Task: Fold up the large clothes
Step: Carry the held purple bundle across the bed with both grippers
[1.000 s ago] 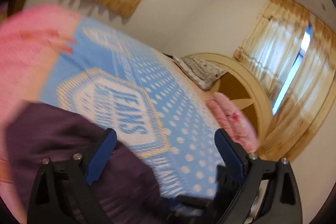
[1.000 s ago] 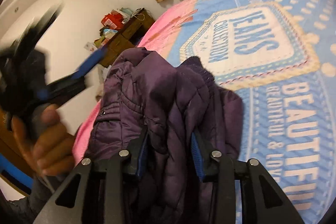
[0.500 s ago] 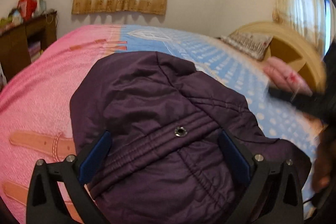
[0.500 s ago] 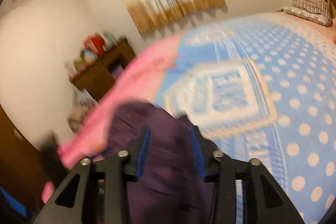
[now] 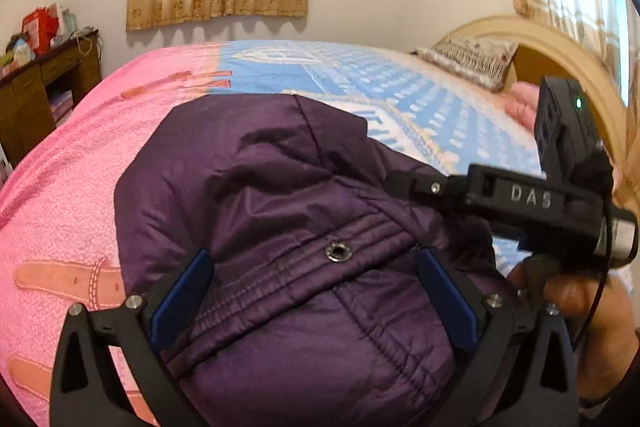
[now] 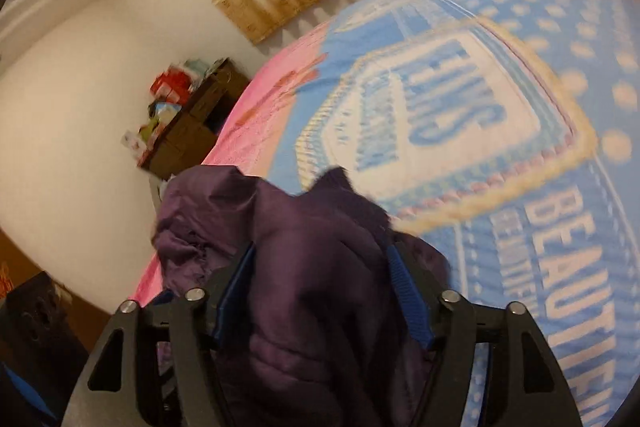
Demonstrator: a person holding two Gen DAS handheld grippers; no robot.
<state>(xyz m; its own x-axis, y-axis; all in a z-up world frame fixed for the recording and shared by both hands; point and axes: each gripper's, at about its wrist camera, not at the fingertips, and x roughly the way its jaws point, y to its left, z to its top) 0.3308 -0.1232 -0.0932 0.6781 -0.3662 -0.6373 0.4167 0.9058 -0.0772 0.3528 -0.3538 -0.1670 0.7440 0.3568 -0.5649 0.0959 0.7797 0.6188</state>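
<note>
A: Which step is this?

B: Letting go after a fold, I'd judge. The purple jacket (image 5: pixel 288 227) lies bunched on the bed (image 5: pixel 60 211), at its pink end.

A: And the claws?

B: The right claw (image 6: pixel 320 291) has just been opening; jacket fabric sits between its pads, no longer pinched. The left claw (image 5: pixel 316 291) stands wide above the jacket's snap button (image 5: pixel 338 251), gripping nothing.

A: Next?

B: Probably back the right claw off the jacket and pick a fresh edge.

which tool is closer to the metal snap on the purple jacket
Left. The left tool hangs just over the jacket, its open jaws either side of the metal snap. The right tool is off to the snap's right, at the jacket's far edge.
</note>
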